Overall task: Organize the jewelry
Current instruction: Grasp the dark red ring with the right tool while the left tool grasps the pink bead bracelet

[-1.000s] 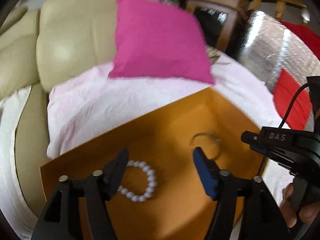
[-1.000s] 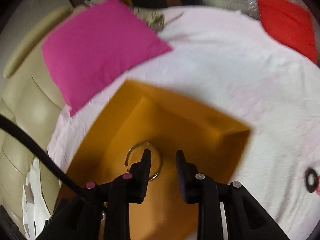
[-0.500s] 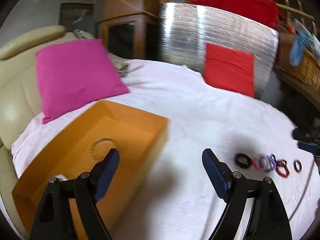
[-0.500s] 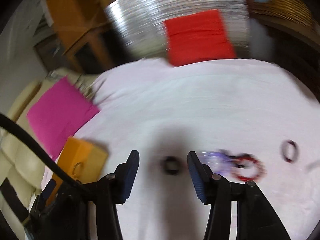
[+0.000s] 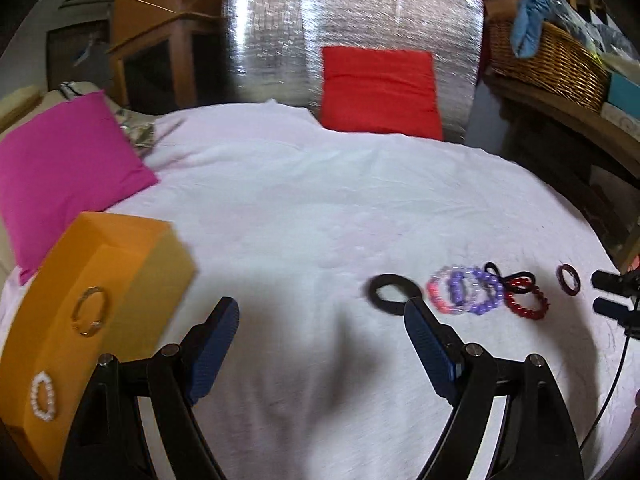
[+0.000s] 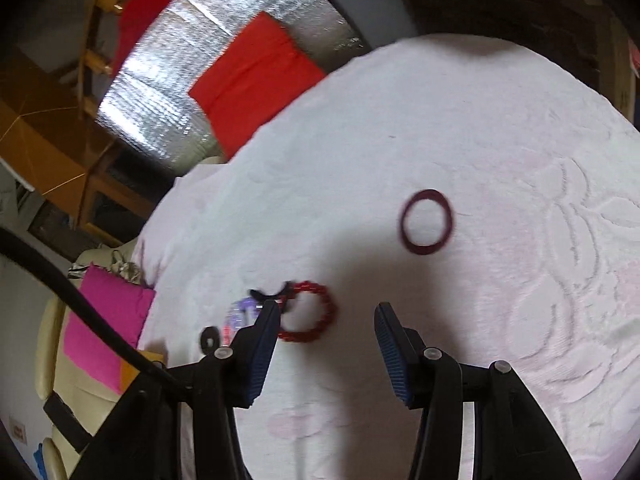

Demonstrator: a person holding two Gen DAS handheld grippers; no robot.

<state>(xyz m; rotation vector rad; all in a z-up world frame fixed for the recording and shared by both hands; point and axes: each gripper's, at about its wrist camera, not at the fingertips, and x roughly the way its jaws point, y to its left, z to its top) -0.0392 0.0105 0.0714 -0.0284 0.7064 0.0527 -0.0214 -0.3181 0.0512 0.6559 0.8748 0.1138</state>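
White bedspread point(image 6: 440, 100); both tongs gape empty, right gripper point(image 6: 326, 344) beside red bracelet point(image 6: 306, 312); soft cloth could snag.

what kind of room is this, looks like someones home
Most likely a lived-in home room, a bedroom or lounge: a white bedspread with a pink cushion and red cushion, a cream leather seat, and a wicker basket on a shelf.

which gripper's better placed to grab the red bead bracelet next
Right, probably. The right gripper is open with the red bead bracelet just inside its left finger. The left gripper is open too, but sits nearer the black ring, with the bracelet farther off to its right.
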